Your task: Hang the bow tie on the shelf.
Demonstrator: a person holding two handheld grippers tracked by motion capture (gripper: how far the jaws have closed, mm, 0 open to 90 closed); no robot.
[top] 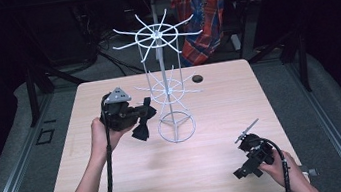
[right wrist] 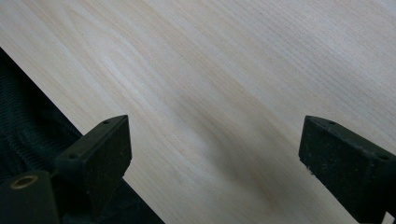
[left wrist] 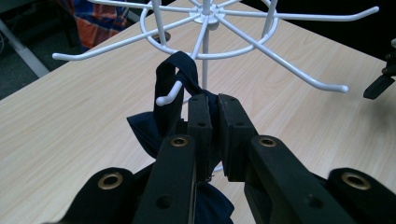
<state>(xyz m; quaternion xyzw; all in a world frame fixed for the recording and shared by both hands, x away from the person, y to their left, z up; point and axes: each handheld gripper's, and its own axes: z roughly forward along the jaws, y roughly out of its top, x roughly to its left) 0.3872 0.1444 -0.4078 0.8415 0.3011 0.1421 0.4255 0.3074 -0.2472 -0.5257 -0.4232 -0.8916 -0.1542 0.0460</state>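
Left gripper view: the left gripper has its jaws clamped on the dark strap of a navy bow tie, pinching the fabric between the two pads. A loop of the strap rises just beyond the fingertips and lies over the upturned tip of a white hook. That hook belongs to the lower ring of a wire rack, whose arms fan out over the table.

In the high view the left gripper sits just left of the rack, with the bow tie hanging below it.

The right gripper rests low near the table's right front corner, well apart from the rack. In the right gripper view its jaws stand wide with bare table between them.
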